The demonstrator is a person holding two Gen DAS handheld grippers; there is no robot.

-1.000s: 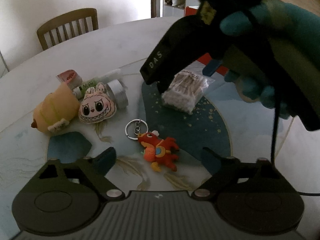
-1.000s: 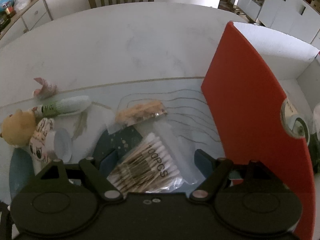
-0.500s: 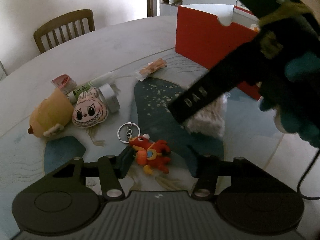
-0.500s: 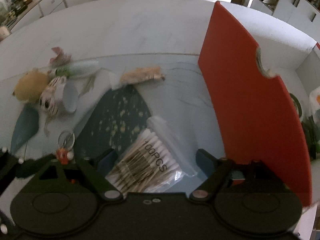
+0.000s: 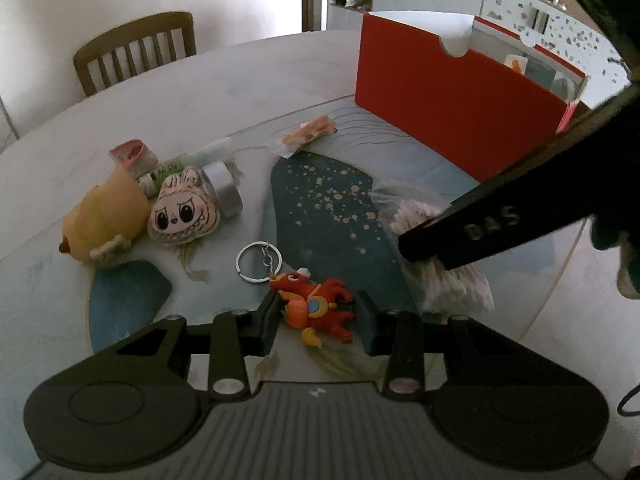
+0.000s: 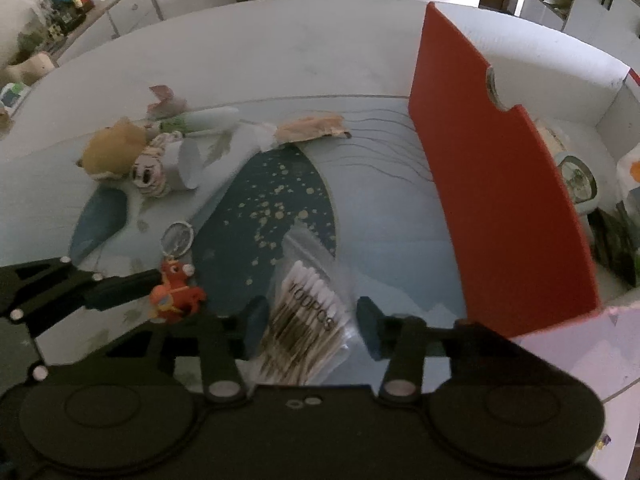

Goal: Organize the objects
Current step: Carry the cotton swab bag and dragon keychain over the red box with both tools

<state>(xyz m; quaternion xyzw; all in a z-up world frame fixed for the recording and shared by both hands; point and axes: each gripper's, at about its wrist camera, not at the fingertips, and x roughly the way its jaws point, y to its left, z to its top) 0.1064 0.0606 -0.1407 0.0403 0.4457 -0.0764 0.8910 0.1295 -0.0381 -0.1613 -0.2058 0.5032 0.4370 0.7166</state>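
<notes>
My left gripper (image 5: pixel 316 318) is open, its fingers on either side of a red dragon keychain (image 5: pixel 316 308) with a metal ring (image 5: pixel 256 262), lying on the table. My right gripper (image 6: pixel 312 324) is open around a clear bag of cotton swabs (image 6: pixel 308 320), which also shows in the left wrist view (image 5: pixel 436 248). The keychain also shows in the right wrist view (image 6: pixel 174 294). A red box (image 5: pixel 460 112) with several items inside stands at the right.
On the round table (image 5: pixel 240 80) lie a yellow plush (image 5: pixel 104 216), a toothy rabbit plush (image 5: pixel 184 212), a grey tape roll (image 5: pixel 224 192), a green-labelled tube (image 5: pixel 192 158), a pink packet (image 5: pixel 132 154) and a wrapped snack (image 5: pixel 310 134). A wooden chair (image 5: pixel 136 48) stands behind.
Both grippers have moved back and down. The left now brackets the keychain with narrower jaws. The right has narrowed around the swab bag, which has shifted toward the table's front.
</notes>
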